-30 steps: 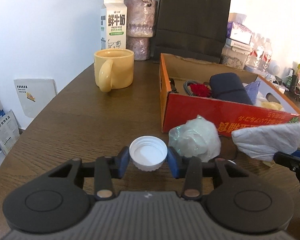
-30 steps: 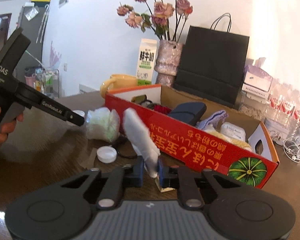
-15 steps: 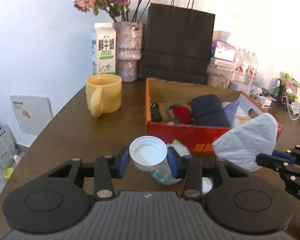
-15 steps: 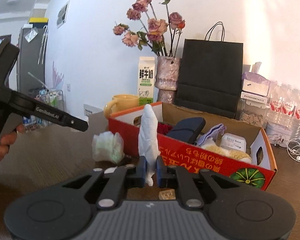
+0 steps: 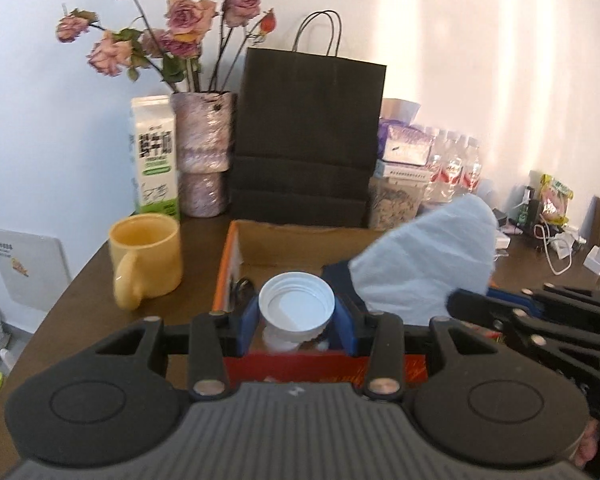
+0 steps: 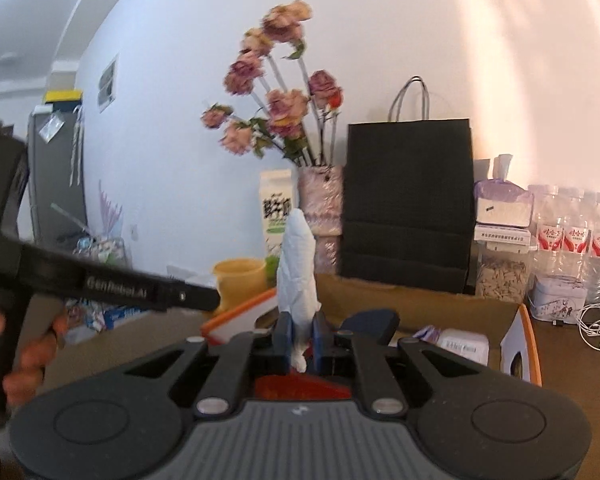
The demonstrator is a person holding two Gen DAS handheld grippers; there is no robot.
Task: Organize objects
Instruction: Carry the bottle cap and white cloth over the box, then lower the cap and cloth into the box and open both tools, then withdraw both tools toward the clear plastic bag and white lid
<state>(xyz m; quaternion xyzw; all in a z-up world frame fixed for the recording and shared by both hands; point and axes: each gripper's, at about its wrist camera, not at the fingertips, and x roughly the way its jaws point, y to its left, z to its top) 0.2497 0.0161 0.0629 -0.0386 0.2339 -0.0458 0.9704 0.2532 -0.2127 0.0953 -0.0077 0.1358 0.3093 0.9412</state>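
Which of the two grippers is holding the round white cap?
The left gripper: the white cap sits between its blue pads. The right gripper pinches a pale tissue instead.

You can see a yellow mug (image 5: 146,258) on the brown counter (image 5: 80,292). Behind it stand a milk carton (image 5: 155,156), a vase of dry pink roses (image 5: 206,152) and a black paper bag (image 5: 308,136). Water bottles (image 5: 454,168) stand farther right.

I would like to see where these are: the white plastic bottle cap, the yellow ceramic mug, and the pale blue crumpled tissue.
white plastic bottle cap (image 5: 296,307), left wrist view, inner face.
yellow ceramic mug (image 5: 156,256), left wrist view, outer wall.
pale blue crumpled tissue (image 6: 298,264), right wrist view, middle of its upright part.
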